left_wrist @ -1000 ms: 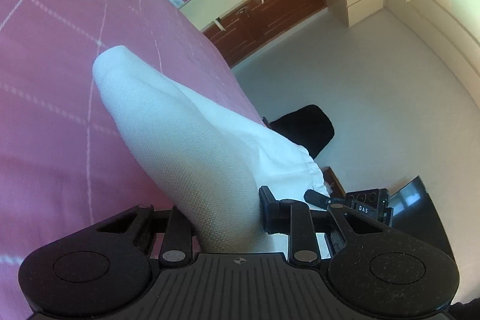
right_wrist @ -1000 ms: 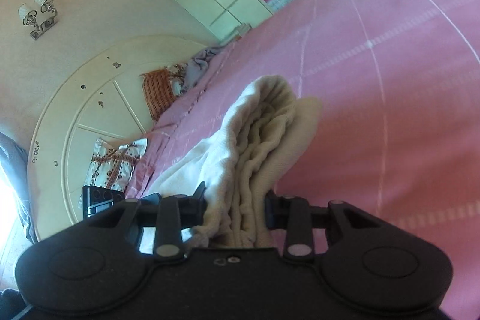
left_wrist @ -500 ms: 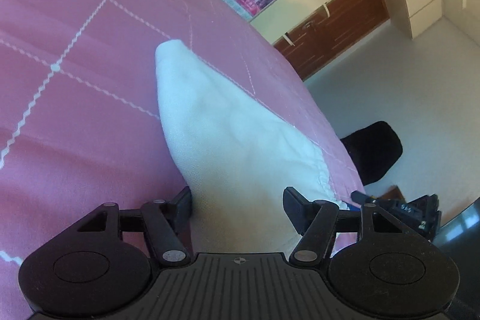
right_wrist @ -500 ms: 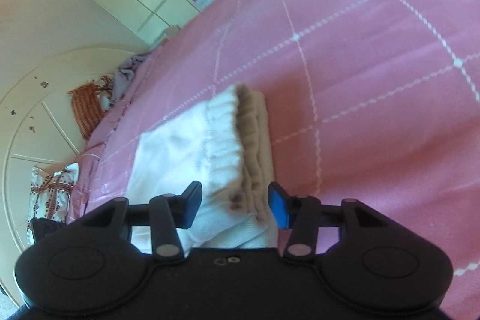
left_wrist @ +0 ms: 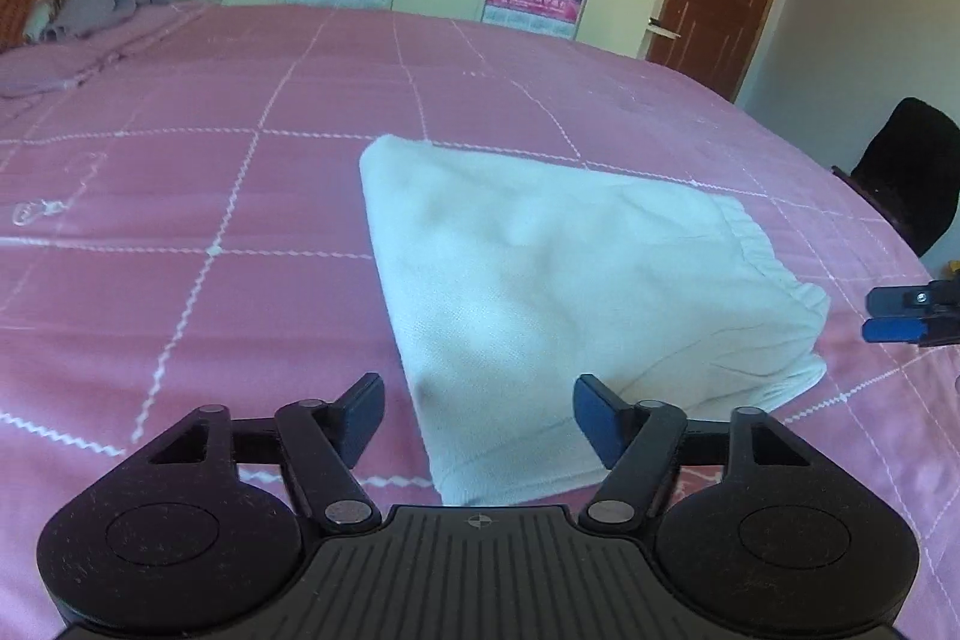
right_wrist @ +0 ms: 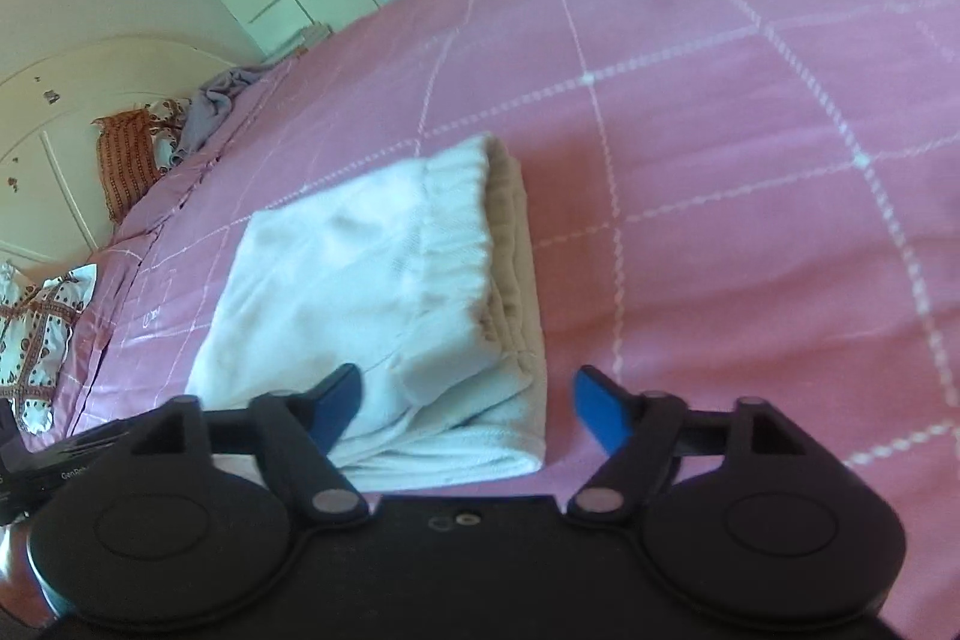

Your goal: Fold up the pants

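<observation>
Folded pants [left_wrist: 576, 292] are lying on the bed [left_wrist: 210, 172]; left tongs [left_wrist: 477, 415] and right tongs [right_wrist: 465, 409] are gaping wide, seemingly touching nothing

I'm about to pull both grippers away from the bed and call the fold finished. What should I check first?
1. Left gripper open, nothing pinched: ok.
2. Right gripper open, nothing pinched: ok.
3. White pants lie folded flat on the pink bedspread: ok.
4. Waistband on top, layers stacked at that edge: ok.
5. Cloth free of the fingers: cannot tell; the right gripper's left finger overlaps the pants in its view.
</observation>
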Demonstrator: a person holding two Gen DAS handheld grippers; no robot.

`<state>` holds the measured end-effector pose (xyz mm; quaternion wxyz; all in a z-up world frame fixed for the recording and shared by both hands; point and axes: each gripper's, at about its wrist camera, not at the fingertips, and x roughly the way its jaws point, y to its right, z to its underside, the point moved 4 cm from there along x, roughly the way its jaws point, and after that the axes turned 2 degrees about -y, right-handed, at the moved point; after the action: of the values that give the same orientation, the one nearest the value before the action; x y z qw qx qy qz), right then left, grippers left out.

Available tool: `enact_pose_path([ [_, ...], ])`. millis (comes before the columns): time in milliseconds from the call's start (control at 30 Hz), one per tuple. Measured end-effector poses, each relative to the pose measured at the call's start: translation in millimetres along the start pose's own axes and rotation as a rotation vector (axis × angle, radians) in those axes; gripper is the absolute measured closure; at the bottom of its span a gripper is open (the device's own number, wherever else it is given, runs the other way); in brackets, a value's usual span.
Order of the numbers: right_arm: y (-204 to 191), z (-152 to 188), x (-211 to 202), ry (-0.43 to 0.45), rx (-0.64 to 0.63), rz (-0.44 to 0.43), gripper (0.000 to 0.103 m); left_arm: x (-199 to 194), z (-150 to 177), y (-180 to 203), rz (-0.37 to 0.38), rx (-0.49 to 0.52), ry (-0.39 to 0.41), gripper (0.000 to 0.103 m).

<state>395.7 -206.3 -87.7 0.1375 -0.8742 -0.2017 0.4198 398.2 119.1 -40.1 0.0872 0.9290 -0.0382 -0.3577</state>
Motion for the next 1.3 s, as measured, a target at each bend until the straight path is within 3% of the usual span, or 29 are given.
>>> enact_pose_path([
  [33, -5, 2, -11, 0.012, -0.016, 0.005, 0.007, -13, 1, 4, -0.011, 0.004, 0.011, 0.011],
  [100, -16, 11, -36, 0.044, -0.050, 0.037, 0.000, -47, 8, 14, -0.016, 0.015, 0.045, 0.006],
  [233, -44, 34, -92, 0.104, -0.111, 0.108, 0.000, -112, 28, 32, -0.058, 0.040, 0.085, 0.000],
  [367, -74, 65, -147, 0.166, -0.152, 0.104, 0.000, -174, 62, 53, -0.061, 0.049, 0.124, 0.000],
  [500, -103, 92, -198, 0.224, -0.210, 0.176, 0.000, -232, 81, 75, -0.057, 0.065, 0.162, 0.000],
  [733, -145, 135, -270, 0.323, -0.269, 0.225, 0.000, -308, 114, 101, -0.043, 0.070, 0.227, 0.000],
  [1033, -183, 188, -295, 0.348, -0.267, 0.196, 0.000, -350, 151, 107, -0.040, 0.076, 0.252, 0.000],
  [1300, -196, 201, -293, 0.358, -0.310, 0.236, 0.000, -352, 156, 110, -0.019, 0.084, 0.255, 0.000],
])
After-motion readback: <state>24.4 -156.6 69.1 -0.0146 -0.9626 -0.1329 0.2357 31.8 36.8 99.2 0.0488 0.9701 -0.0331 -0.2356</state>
